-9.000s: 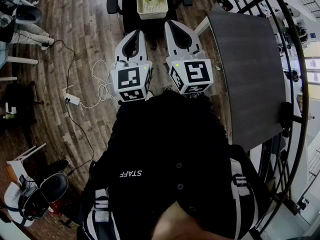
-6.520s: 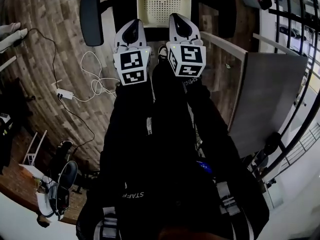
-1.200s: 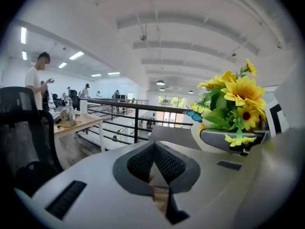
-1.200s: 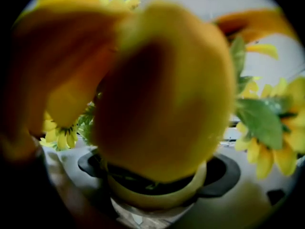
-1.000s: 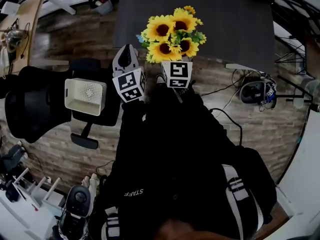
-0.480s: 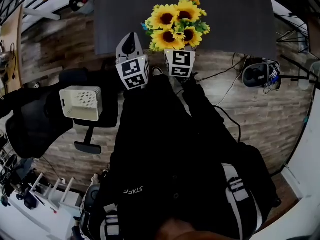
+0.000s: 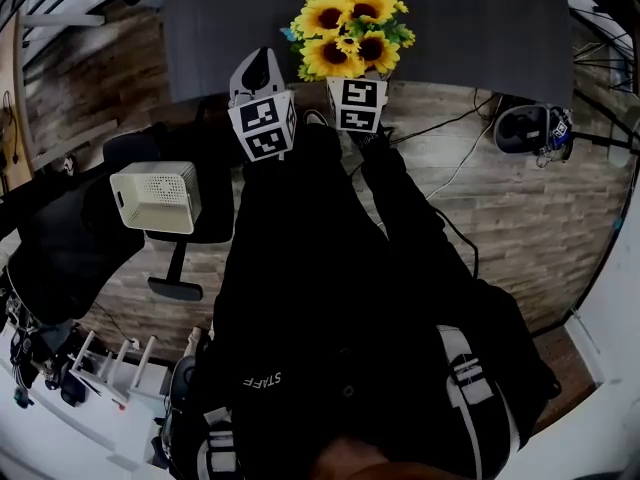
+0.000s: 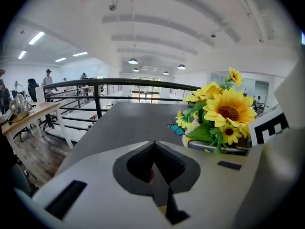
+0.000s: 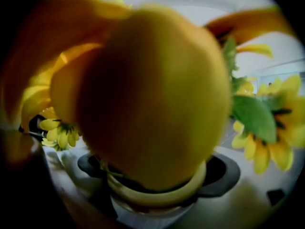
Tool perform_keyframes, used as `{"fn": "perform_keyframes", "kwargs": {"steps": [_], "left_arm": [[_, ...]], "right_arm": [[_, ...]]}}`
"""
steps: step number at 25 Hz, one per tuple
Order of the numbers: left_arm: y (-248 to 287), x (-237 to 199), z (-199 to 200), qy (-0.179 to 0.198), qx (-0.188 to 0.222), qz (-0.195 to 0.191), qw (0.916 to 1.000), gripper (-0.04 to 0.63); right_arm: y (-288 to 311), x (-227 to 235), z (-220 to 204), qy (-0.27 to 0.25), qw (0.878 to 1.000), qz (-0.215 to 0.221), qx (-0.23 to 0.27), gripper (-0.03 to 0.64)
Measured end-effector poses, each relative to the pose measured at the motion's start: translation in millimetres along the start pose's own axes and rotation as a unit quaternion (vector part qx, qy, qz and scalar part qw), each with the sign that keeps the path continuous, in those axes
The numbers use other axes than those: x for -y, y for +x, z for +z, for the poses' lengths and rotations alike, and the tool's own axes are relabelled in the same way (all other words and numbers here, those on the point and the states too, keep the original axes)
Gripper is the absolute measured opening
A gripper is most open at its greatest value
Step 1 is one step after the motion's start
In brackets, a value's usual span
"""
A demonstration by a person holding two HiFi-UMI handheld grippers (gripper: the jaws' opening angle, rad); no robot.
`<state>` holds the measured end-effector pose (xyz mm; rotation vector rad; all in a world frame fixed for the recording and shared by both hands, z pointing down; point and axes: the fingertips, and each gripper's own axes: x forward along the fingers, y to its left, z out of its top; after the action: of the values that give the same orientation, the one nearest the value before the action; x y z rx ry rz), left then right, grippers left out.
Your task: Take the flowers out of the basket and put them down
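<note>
A bunch of yellow sunflowers [image 7: 350, 28] in a small cream pot hangs over the near edge of a dark grey table [image 7: 470, 18]. My right gripper [image 9: 157, 194] is shut on the pot's rim [image 9: 190, 187], and one large bloom [image 9: 152, 94] fills most of the right gripper view. In the head view only its marker cube [image 7: 357, 103] shows below the blooms. My left gripper [image 7: 254, 60] is held just left of the flowers, shut with nothing in it [image 8: 153, 144]. From it I see the sunflowers [image 8: 224, 113] and a blue butterfly [image 8: 175, 127] to its right.
The white basket [image 7: 155, 196] stands without flowers on a black office chair [image 7: 70, 238] at my left. Cables [image 7: 450, 168] and a headset-like device [image 7: 530, 128] lie on the wooden floor at the right. A black railing [image 8: 95, 87] runs beyond the table.
The flowers, once in the basket on the chair, now ride in my right gripper. Over the last second both grippers moved farther out over the table's near edge.
</note>
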<state>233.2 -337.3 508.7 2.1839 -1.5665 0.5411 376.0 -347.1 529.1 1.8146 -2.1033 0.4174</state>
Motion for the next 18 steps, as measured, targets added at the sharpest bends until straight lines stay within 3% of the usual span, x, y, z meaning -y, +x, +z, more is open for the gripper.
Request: {"fn": "perform_keyframes", "kwargs": {"steps": [11,18], "left_arm": [[13.6,-13.3,-20.7,-0.002,-0.031,0.011,0.9995,0.001],[16.0,-16.3,-27.1,-0.006,-0.037,0.014,0.9992,0.002]], "right_arm": [[41.1,-3.3,-44.7,-0.014,0.998,0.034,-0.052,0.525],[46.3,-3.5,-47.0,-0.013,0.998,0.053,-0.034,0.526]]}}
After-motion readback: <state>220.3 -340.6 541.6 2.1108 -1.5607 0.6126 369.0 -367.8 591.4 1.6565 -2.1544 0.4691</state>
